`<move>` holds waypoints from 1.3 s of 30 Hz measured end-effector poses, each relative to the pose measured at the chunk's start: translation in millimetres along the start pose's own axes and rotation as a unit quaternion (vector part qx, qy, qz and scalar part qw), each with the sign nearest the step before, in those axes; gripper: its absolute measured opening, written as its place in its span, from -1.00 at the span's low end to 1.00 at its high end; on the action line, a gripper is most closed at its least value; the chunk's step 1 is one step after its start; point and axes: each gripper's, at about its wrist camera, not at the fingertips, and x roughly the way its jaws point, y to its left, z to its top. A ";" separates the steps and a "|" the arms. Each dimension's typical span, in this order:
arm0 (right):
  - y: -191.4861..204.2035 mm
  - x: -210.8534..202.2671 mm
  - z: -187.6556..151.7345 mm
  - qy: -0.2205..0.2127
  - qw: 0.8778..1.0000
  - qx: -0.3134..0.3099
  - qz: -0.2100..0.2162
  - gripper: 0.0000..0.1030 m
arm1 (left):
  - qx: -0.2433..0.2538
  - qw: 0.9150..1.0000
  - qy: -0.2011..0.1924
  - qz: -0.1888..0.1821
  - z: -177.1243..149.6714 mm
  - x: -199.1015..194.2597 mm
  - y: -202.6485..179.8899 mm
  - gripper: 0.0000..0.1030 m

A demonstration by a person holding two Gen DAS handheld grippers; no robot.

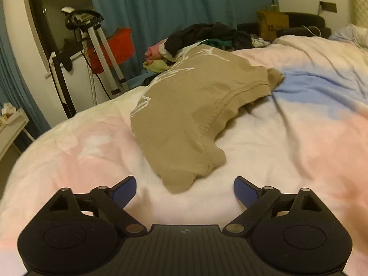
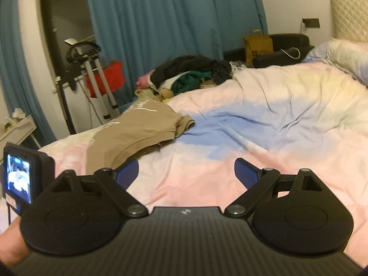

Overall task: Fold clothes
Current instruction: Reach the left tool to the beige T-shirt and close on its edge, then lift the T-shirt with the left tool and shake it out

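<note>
Left claw (image 1: pixel 185 192): I am holding it spread wide, gripping nothing, hovering over the pastel duvet (image 1: pixel 299 138).
Right claw (image 2: pixel 186 172): I am keeping it spread wide too, empty.
Tan T-shirt (image 1: pixel 184 115): lying crumpled just ahead of my left claw, and ahead-left of my right claw.
Clothes pile (image 2: pixel 191 73): sitting far ahead.

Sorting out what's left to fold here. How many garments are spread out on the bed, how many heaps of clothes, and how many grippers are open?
Spread-out garments: 1, the tan shirt
Heaps of clothes: 1, the clothes pile at the far edge of the bed
Open grippers: 2, left gripper and right gripper, jaws apart, holding nothing
Total: 4
</note>
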 end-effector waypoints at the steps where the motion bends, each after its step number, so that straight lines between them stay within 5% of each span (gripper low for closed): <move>1: 0.7 7.4 -0.6 0.002 1.000 -0.001 -0.002 0.78 | -0.004 1.000 -0.004 -0.003 -0.6 5.9 1.8 0.59; 3: 2.0 19.3 -4.6 -0.002 1.000 -0.010 0.001 0.78 | -0.010 1.000 -0.010 -0.016 -1.7 15.7 6.0 -0.01; 6: 2.5 34.3 -13.1 -0.009 0.999 -0.029 -0.014 0.78 | -0.031 0.999 -0.017 -0.040 0.3 16.2 18.9 -0.51; 9: -1.6 47.5 -13.3 -0.004 0.999 -0.018 -0.030 0.78 | -0.071 0.995 -0.043 -0.062 1.2 1.2 38.2 -0.73; 20: 18.8 24.7 -8.5 -0.050 0.996 -0.072 -0.033 0.78 | -0.146 0.971 -0.156 -0.104 -5.1 -120.2 103.3 -0.79; 29: 53.6 -37.5 -11.2 -0.051 0.992 -0.103 0.056 0.78 | -0.202 0.938 -0.225 -0.167 -46.2 -215.6 144.0 -0.79; 39: 126.6 -9.9 -20.5 0.005 0.972 -0.187 0.143 0.78 | -0.232 0.930 -0.211 -0.191 -61.5 -203.7 157.5 -0.79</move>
